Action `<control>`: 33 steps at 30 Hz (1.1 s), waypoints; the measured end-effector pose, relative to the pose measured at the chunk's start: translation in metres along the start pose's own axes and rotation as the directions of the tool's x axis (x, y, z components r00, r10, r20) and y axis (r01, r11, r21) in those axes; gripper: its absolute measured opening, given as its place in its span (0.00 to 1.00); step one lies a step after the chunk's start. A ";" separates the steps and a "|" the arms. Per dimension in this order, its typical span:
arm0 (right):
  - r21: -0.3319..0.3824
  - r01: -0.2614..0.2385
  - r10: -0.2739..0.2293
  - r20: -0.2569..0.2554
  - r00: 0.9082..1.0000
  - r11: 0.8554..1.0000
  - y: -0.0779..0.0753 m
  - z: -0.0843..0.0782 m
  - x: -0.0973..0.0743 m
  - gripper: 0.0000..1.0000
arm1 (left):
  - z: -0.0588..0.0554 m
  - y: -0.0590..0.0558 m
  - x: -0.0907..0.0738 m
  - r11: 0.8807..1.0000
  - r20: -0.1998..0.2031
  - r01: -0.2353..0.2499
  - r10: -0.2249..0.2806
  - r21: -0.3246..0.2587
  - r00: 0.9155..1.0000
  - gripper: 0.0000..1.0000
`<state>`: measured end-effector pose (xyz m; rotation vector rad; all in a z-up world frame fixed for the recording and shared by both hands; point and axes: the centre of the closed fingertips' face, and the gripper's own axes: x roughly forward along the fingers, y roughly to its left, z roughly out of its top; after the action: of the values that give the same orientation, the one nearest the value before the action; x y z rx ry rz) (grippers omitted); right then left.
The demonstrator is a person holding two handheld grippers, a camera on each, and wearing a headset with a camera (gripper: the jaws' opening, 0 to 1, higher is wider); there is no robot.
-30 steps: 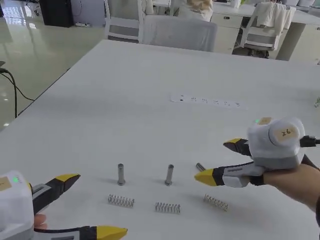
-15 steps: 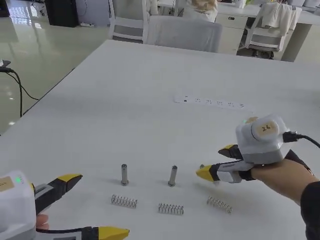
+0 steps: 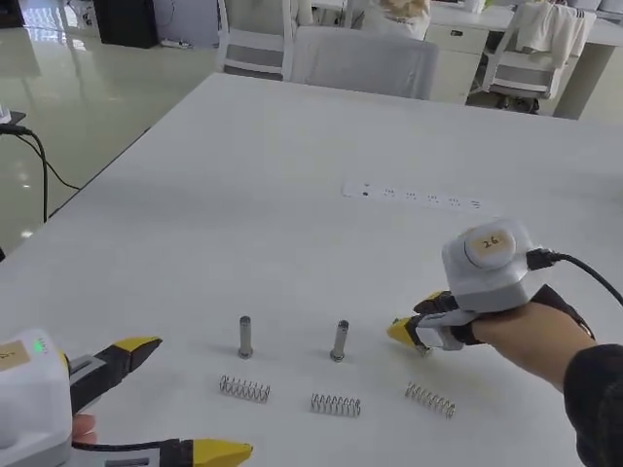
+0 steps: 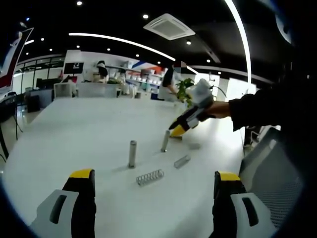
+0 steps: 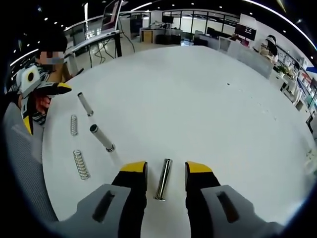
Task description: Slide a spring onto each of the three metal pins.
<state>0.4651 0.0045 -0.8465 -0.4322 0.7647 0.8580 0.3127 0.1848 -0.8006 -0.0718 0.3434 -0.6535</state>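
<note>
Three metal pins stand in a row on the white table (image 3: 292, 195): left pin (image 3: 245, 337), middle pin (image 3: 339, 341), and the right pin (image 5: 162, 178). In front of each lies a spring: left spring (image 3: 244, 389), middle spring (image 3: 336, 404), right spring (image 3: 429, 399). My right gripper (image 3: 417, 316) is low at the right pin. In the right gripper view its jaws (image 5: 165, 168) straddle that pin with a narrow gap on each side. My left gripper (image 3: 185, 397) hovers wide open at the near left, holding nothing.
A flush row of power sockets (image 3: 414, 197) sits in the table's middle. Chairs (image 3: 360, 58) stand at the far edge. A black cable (image 3: 39, 165) hangs off to the left. The right gripper's cable (image 3: 584, 277) trails to the right.
My right gripper has dropped toward the table and moved a little left, narrowing its jaws around the right pin. The left gripper has stayed put.
</note>
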 end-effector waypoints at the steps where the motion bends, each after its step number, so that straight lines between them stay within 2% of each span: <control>1: 0.004 0.009 -0.009 -0.014 1.000 1.000 -0.002 -0.002 0.001 0.25 | 0.000 0.000 0.000 1.000 0.000 0.001 -0.001 0.000 1.000 0.97; 3: 0.006 0.014 -0.013 -0.029 0.999 1.000 -0.002 -0.004 0.003 0.21 | -0.001 0.000 0.000 1.000 -0.002 0.001 -0.001 0.000 1.000 0.97; 14: 0.007 0.006 -0.005 -0.055 0.998 1.000 0.000 -0.006 0.011 0.17 | -0.002 0.001 0.000 1.000 -0.002 -0.003 0.003 -0.004 1.000 0.96; 33: 0.015 0.026 -0.024 -0.111 0.993 1.000 -0.003 -0.008 0.017 0.06 | -0.004 0.005 -0.002 1.000 0.000 -0.012 0.012 -0.013 1.000 0.96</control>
<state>0.4713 0.0065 -0.8638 -0.4771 0.8666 0.8086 0.3125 0.1898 -0.8045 -0.0822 0.3480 -0.6396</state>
